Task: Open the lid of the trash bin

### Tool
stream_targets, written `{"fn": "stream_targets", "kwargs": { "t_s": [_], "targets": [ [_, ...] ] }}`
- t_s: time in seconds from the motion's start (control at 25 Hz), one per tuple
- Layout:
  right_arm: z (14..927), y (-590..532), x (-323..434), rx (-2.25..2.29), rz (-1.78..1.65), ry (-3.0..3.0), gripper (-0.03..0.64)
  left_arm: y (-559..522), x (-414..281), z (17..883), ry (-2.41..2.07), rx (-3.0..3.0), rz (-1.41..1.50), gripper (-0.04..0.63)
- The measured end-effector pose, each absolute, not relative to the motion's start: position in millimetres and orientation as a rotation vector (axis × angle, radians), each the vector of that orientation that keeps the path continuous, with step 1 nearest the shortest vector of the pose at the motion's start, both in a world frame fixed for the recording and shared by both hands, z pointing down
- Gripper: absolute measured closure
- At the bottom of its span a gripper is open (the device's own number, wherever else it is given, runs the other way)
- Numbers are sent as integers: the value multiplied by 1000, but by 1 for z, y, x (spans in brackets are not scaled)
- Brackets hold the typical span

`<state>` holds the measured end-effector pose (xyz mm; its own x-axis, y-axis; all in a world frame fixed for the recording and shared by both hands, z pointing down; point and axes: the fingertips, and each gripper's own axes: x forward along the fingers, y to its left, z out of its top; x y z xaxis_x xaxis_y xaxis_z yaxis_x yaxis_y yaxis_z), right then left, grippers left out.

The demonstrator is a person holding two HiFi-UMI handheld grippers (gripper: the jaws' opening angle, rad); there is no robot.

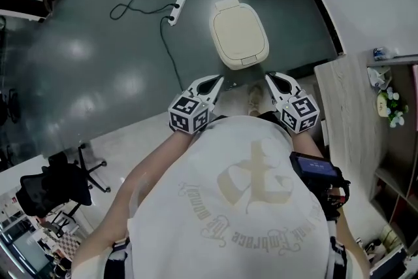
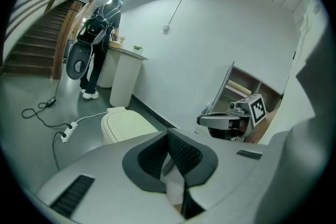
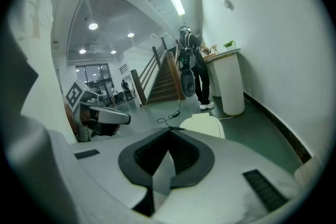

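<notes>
Trash bin (image 1: 239,34) shut, apparently just ahead of left claw (image 1: 213,81) and right claw (image 1: 272,79), both pinched together, empty

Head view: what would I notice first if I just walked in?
The cream plastic trash bin, lid down, sits on the dark green floor right ahead. Below it, the grey left gripper and grey right gripper, jaws shut and empty, point at it without touching.

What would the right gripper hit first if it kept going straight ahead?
Most likely the closed bin lid, which sits on the floor just beyond the right gripper. Nothing shows in between, though depth is hard to judge.
</notes>
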<state>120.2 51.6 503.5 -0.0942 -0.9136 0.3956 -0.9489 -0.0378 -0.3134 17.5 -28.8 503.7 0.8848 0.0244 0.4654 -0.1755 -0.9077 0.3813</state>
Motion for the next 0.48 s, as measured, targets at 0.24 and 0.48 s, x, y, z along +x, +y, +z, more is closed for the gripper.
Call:
{"fn": "stream_targets", "kwargs": {
  "t_s": [0.24,0.48],
  "targets": [
    [497,29,123,1938,791,-2220,612,-38,19,492,-222,2620,643,583],
    [512,10,151,1784,813,-2317,612,-40,37,506,-376,2564,641,583]
  ]
}}
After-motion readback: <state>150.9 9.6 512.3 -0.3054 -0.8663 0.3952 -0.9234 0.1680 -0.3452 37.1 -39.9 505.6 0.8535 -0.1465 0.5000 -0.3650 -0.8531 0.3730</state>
